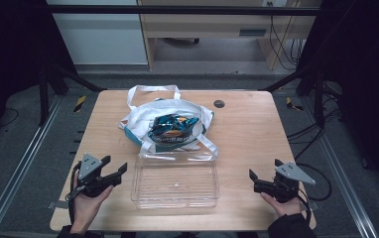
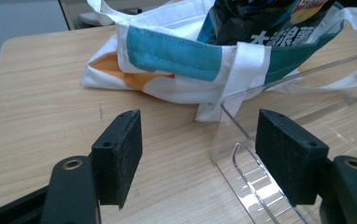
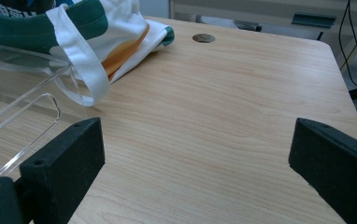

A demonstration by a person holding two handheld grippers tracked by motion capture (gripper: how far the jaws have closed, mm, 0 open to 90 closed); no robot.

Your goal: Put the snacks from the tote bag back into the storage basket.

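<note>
Between both tongs, clear tray (image 1: 175,184) crosswise

Grey floor (image 1: 24,144), wooden desk (image 1: 212,22) behind, black frame bar (image 1: 177,9), dim light

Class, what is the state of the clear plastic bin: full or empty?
Empty. The clear plastic bin shows bare wood through its base; the snack bag sits in the tote bag.

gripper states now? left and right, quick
Left gripper: open, holding nothing, beside the clear tray.
Right gripper: open, holding nothing, over bare table.
</note>
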